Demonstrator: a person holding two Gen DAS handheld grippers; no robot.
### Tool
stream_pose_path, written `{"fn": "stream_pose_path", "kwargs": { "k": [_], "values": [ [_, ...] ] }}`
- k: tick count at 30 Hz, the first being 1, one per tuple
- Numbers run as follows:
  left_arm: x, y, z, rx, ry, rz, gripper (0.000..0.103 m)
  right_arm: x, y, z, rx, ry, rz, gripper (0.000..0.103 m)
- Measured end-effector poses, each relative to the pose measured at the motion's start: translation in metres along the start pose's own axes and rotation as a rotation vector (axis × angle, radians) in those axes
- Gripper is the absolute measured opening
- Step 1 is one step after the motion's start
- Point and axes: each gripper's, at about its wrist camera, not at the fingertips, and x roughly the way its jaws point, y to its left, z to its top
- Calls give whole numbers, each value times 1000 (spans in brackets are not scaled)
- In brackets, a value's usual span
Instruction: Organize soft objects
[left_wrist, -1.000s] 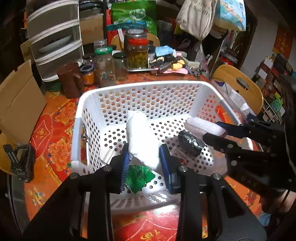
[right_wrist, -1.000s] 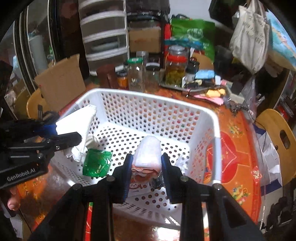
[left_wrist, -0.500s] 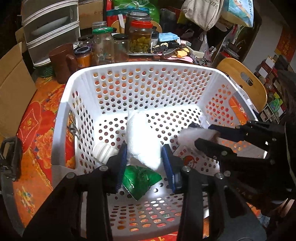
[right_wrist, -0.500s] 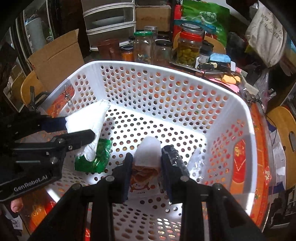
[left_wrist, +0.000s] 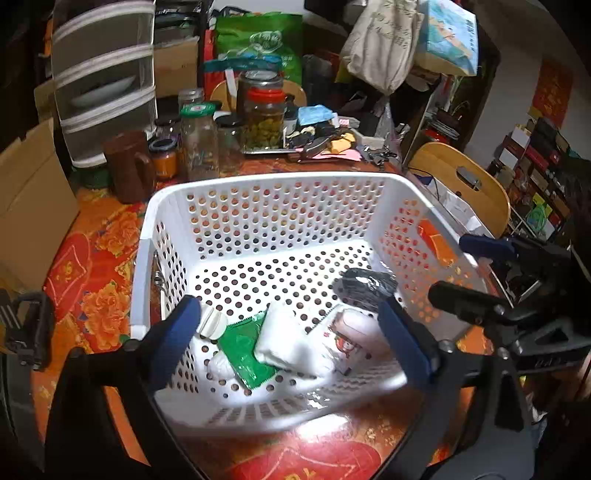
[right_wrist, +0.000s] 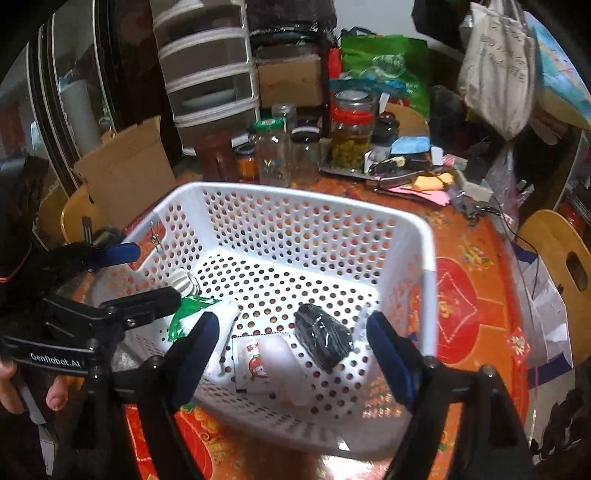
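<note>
Round table under an orange-and-red flowered cloth (left_wrist: 92, 266), carrying a white perforated plastic basket (left_wrist: 266, 192). Inside the basket, near the front wall: a white folded cloth bundle (left_wrist: 291, 339) lying partly over a green crinkled foil packet (left_wrist: 245, 350), a pale soft roll in a printed white wrapper (right_wrist: 273, 360) just beside, a black shiny wrapped bundle (right_wrist: 323, 338) further right. Left tool (left_wrist: 291, 339) spread wide above the front rim, gripping nothing. Right tool (right_wrist: 291, 354) likewise spread wide, empty.
</note>
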Motion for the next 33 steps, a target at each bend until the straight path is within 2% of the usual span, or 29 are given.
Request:
{"fn": "stream_pose_path", "kwargs": {
  "k": [4,8,13,17,19,23,27,33],
  "values": [
    [-25,-12,-10,26,-40,37,103,-21,-5,-8,20,-39,-5,94],
    [-58,-12,-27,23,-86,57,103,-41,-4,-21,32,-80,7,96],
    [-106,-2,-48,-23,-140,50,103,-68,9,-41,38,-95,-82,97],
    [-142,5,-69,-23,-174,75,103,-101,24,-64,28,-168,-127,97],
    [-163,9,-83,-28,-192,84,103,-117,31,-78,31,-185,-143,97],
    [-205,7,-121,-9,-230,106,103,-148,46,-107,15,-210,-115,97],
    [-240,-11,-163,29,-254,134,103,-176,69,-138,2,-241,-99,97],
    [-283,-44,-222,26,-307,120,103,-213,107,-181,-49,-315,-145,97]
  ]
}}
